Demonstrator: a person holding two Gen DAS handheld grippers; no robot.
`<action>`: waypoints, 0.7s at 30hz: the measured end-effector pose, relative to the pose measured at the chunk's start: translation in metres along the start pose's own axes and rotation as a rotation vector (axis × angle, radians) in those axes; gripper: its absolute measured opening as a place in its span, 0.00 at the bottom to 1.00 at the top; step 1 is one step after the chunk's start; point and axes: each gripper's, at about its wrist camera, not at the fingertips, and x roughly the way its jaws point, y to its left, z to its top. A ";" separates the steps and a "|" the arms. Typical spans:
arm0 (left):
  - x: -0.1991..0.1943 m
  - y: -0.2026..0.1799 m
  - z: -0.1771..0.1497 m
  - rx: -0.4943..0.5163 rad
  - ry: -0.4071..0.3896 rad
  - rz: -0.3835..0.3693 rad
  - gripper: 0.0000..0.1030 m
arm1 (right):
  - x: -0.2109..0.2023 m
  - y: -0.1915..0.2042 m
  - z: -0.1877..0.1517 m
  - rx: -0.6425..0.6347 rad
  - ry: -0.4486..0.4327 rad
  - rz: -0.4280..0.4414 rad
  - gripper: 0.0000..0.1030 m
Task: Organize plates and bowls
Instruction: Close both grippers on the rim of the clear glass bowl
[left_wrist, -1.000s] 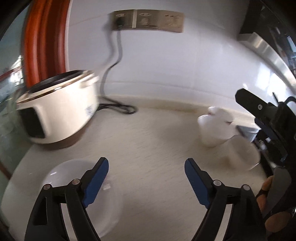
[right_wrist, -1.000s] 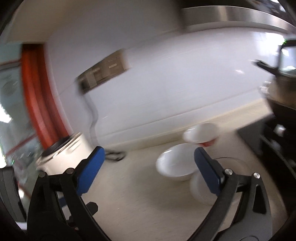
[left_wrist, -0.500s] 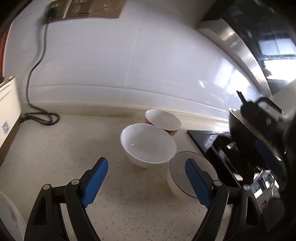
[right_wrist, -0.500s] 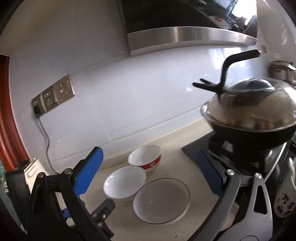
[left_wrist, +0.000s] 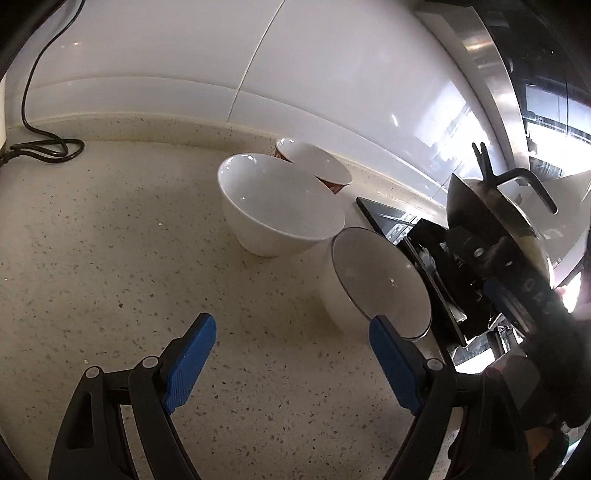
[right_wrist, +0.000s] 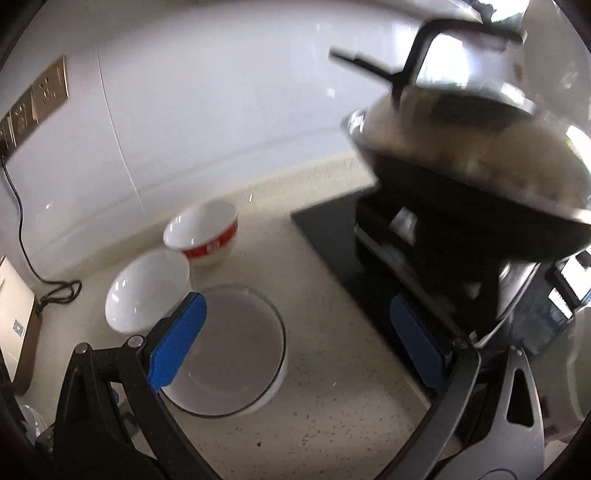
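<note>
Three bowls stand close together on the speckled counter (left_wrist: 110, 258). A plain white bowl (left_wrist: 277, 206) (right_wrist: 144, 288) is in the middle. A red-banded bowl (left_wrist: 317, 166) (right_wrist: 207, 232) sits behind it by the wall. A wide dark-rimmed white bowl (left_wrist: 373, 280) (right_wrist: 236, 350) is nearest the stove. My left gripper (left_wrist: 291, 358) is open and empty, hovering short of the bowls. My right gripper (right_wrist: 299, 343) is open and empty above the dark-rimmed bowl's right edge; its left finger overlaps that bowl in view.
A black stove top (right_wrist: 332, 236) carries a lidded wok (right_wrist: 480, 162) (left_wrist: 495, 206) right of the bowls. A black power cord (left_wrist: 40, 147) lies at the back left. A cream appliance (right_wrist: 14, 317) stands at the left. Wall sockets (right_wrist: 37, 99) are above it.
Both grippers swung right and moved in toward the bowls, which now look larger. The rice cooker and the plate left the left wrist view. Both stay open.
</note>
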 end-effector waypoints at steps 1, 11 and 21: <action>0.002 0.001 0.000 -0.007 -0.001 -0.007 0.83 | 0.004 -0.001 -0.001 0.002 0.023 0.005 0.72; -0.003 0.023 0.004 -0.128 -0.020 -0.113 0.83 | 0.020 0.005 -0.015 -0.083 0.149 0.048 0.26; 0.000 0.020 0.008 -0.116 -0.041 -0.096 0.80 | 0.013 0.032 -0.030 -0.232 0.164 0.164 0.14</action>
